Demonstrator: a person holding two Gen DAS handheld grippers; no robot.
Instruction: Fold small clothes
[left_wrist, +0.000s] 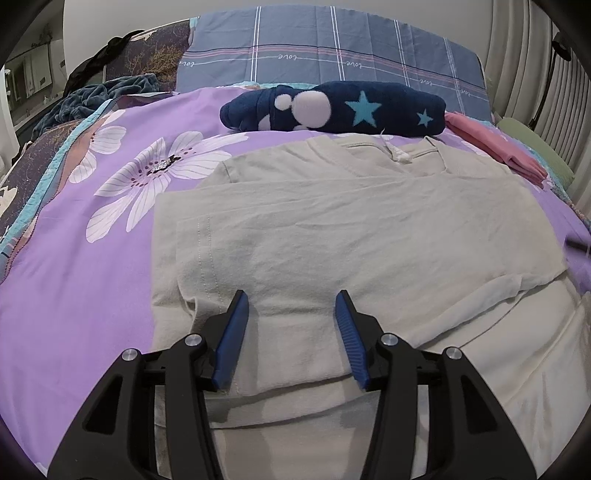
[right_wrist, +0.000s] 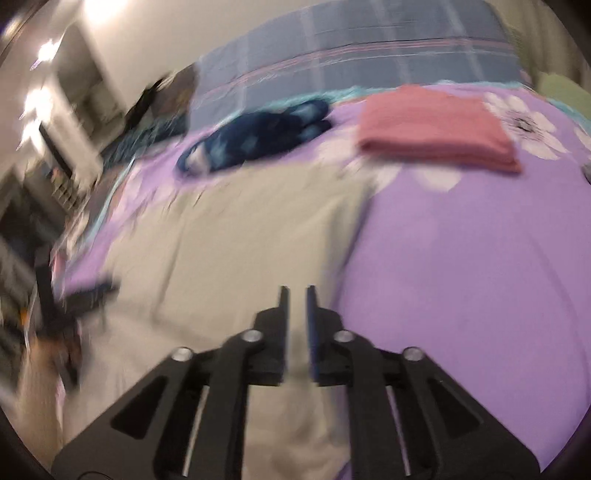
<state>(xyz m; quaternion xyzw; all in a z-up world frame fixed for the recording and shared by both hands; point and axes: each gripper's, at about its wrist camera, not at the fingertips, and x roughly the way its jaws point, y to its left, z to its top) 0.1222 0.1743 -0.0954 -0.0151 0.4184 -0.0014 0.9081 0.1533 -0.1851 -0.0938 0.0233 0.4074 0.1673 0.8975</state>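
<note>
One beige garment (left_wrist: 354, 229), one navy bundle (left_wrist: 332, 107), one pink stack (right_wrist: 436, 129).

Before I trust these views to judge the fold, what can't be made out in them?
- Left wrist view: the beige garment runs under the left gripper and off the bottom edge, so its near hem is cut off.
- Right wrist view: motion blur smears everything; whether the right gripper pinches cloth is unclear.
- Right wrist view: the navy fleece pattern is unreadable.

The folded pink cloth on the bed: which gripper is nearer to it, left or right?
Right, by my reading. The right gripper sees the pink cloth ahead, slightly rightward. The left gripper sits over the beige garment, the cloth far off right.
</note>
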